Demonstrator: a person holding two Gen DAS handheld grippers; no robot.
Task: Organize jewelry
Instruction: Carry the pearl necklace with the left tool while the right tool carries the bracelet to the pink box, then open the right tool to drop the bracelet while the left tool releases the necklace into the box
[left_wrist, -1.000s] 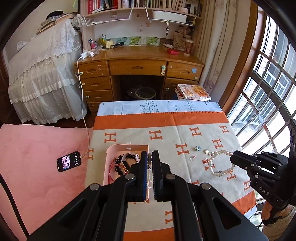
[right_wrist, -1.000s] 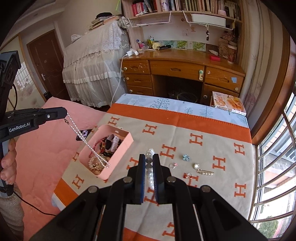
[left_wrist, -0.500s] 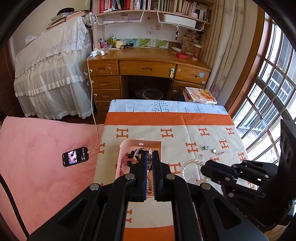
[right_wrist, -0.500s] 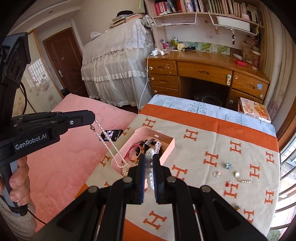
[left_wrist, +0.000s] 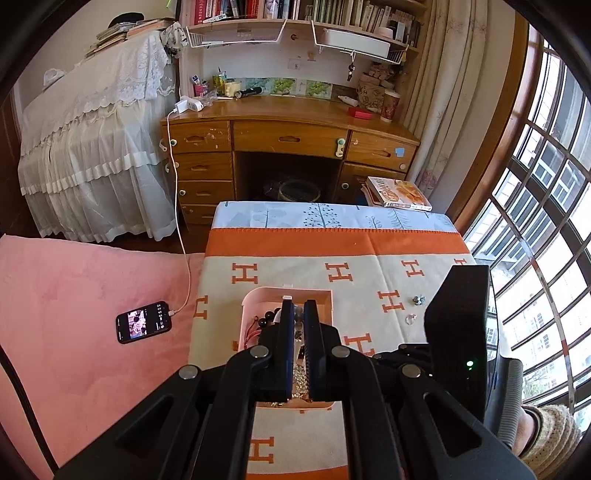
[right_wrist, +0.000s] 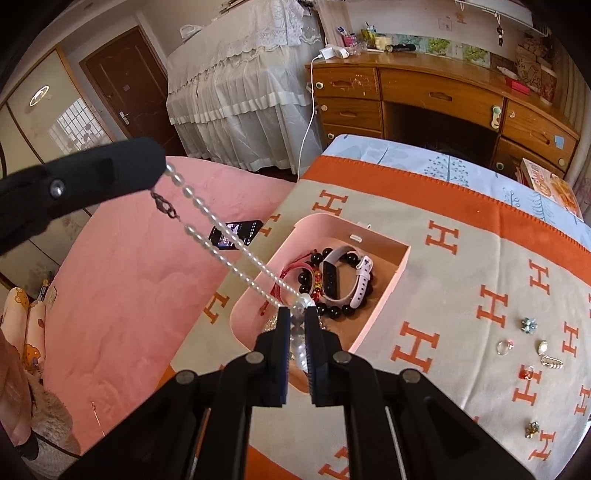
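Note:
A white pearl necklace (right_wrist: 225, 254) hangs stretched between both grippers, above the pink jewelry box (right_wrist: 399, 264). My right gripper (right_wrist: 297, 317) is shut on one end, over the box's near part. My left gripper (right_wrist: 159, 166) is shut on the other end, near the clasp, up at the left; in its own view the left gripper (left_wrist: 299, 310) sits over the box (left_wrist: 325, 295). The box holds a black bead bracelet (right_wrist: 334, 312), a pink smart band (right_wrist: 358, 291), red cord and a gold piece.
Small rings, earrings and charms (right_wrist: 532, 347) lie on the orange H-pattern cloth (right_wrist: 461, 288) right of the box. A phone (left_wrist: 144, 326) on a cable lies on the pink blanket at left. A wooden desk (left_wrist: 288, 136) stands behind, windows at right.
Both grippers have carried the pearl necklace left from the cloth to above the pink box. The right gripper has come close beside the left one and lower over the box.

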